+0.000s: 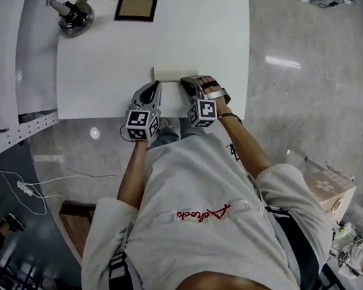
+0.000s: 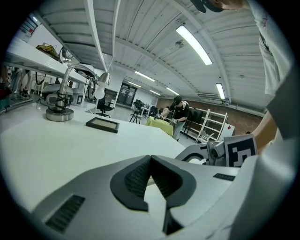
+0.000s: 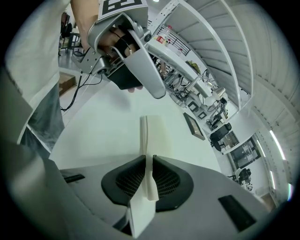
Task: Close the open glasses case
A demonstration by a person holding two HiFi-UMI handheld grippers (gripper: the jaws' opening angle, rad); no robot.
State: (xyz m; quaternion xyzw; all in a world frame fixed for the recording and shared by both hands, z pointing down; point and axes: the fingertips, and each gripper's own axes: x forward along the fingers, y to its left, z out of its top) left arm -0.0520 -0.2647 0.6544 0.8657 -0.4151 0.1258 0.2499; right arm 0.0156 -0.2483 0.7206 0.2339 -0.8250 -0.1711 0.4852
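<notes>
The cream glasses case lies near the front edge of the white table, just beyond both grippers. In the right gripper view the case stretches away from the jaws, and its thin lid flap stands on edge between the pads. My right gripper is shut on that flap; in the head view it sits at the case's right end. My left gripper is at the case's left end. Its jaws are shut, tips touching, with nothing clearly between them.
A metal lamp base and a dark flat frame stand at the table's far side; they also show in the left gripper view, base and frame. A white shelf runs along the left.
</notes>
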